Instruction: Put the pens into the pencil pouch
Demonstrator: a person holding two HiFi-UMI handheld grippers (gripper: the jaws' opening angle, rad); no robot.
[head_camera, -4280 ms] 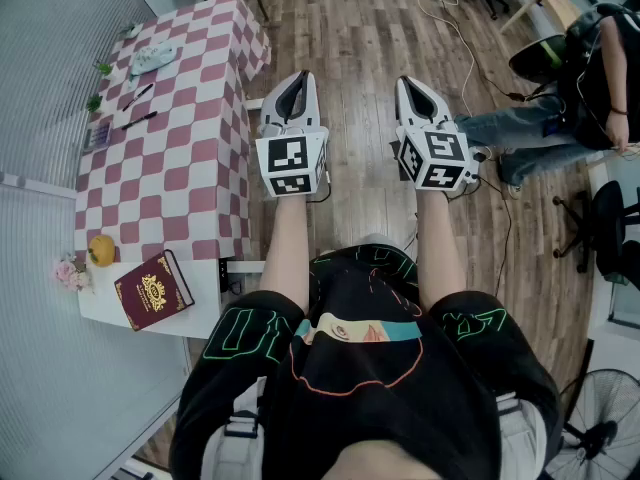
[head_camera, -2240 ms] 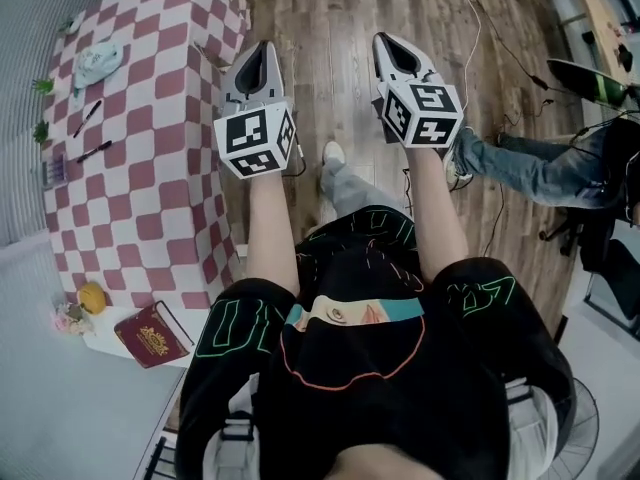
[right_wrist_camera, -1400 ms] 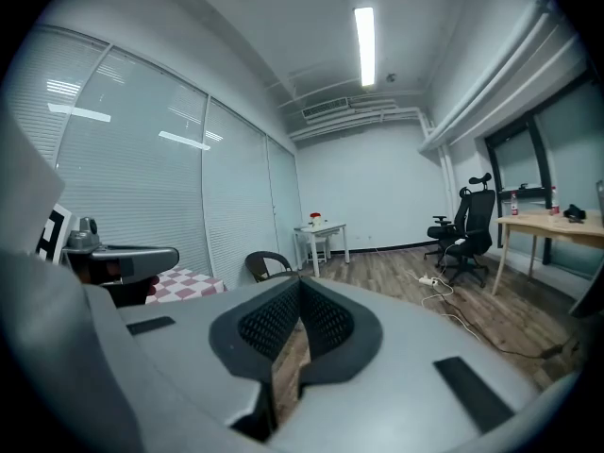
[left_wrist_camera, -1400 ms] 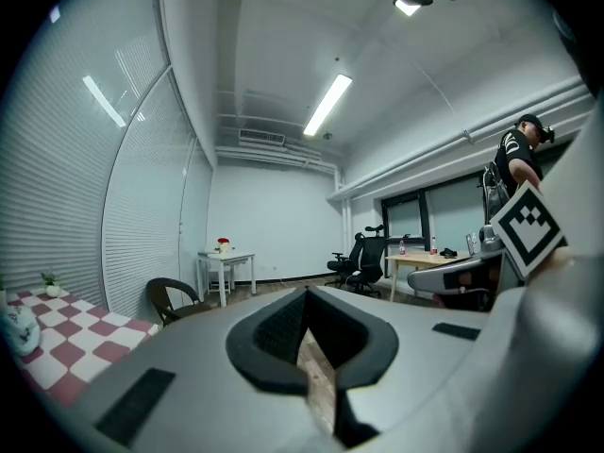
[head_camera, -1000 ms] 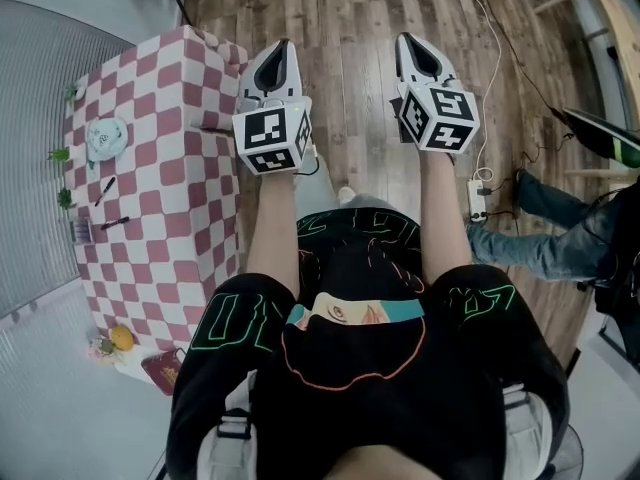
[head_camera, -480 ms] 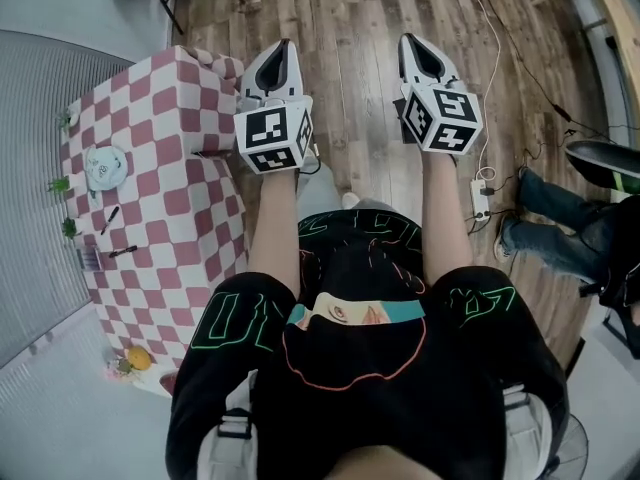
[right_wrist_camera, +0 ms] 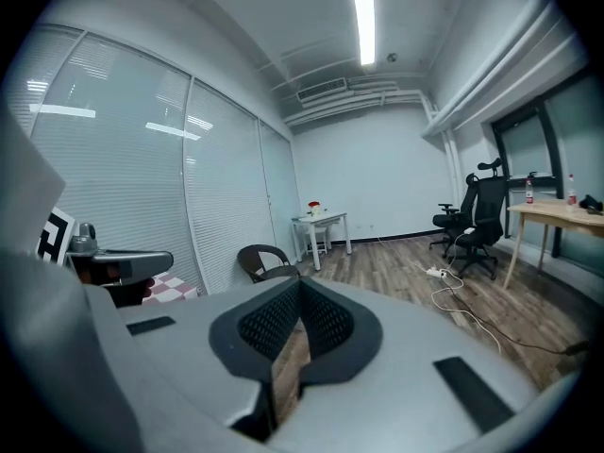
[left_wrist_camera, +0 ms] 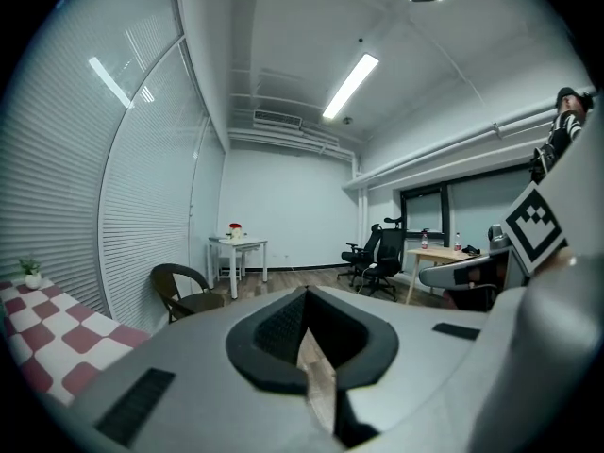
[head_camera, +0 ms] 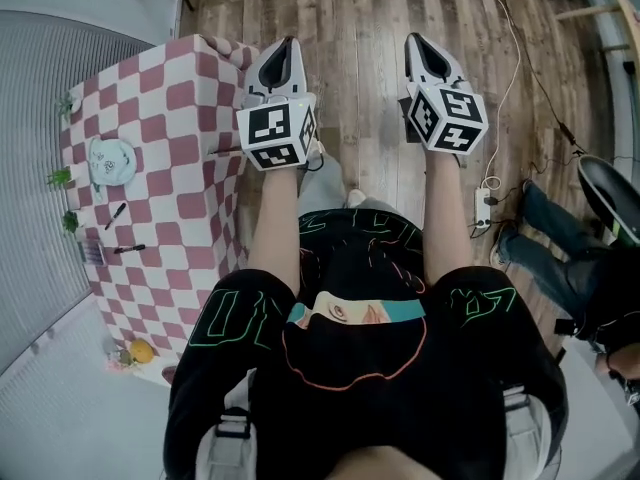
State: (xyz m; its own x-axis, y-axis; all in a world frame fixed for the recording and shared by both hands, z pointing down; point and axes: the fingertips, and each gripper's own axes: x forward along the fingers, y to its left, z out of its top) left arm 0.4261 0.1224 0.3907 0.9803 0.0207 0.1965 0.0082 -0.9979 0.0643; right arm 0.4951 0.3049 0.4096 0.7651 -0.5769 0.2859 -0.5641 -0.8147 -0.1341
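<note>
On the pink-and-white checkered table (head_camera: 170, 148) at the left of the head view lie a pale blue pencil pouch (head_camera: 110, 160) and two dark pens (head_camera: 115, 215) (head_camera: 130, 249), all near its far left side. My left gripper (head_camera: 288, 46) is held out over the table's right edge, shut and empty, far from the pens. Over the wooden floor, my right gripper (head_camera: 418, 43) is also shut with nothing in it. Both gripper views look level into the room; the left gripper (left_wrist_camera: 304, 295) and the right gripper (right_wrist_camera: 300, 286) show their jaws together. Neither view shows the pens or the pouch.
Small green plants (head_camera: 58, 178) and a purple item (head_camera: 90, 253) stand at the table's left edge, an orange fruit (head_camera: 141, 350) at its near end. A power strip (head_camera: 484, 208) and a seated person's legs (head_camera: 560, 258) are at the right. A brown chair (left_wrist_camera: 184, 291) and a white side table (left_wrist_camera: 236, 248) stand ahead.
The checkered table has come closer and further right in the head view, so its edge now lies under my left gripper. Both grippers stay shut and side by side.
</note>
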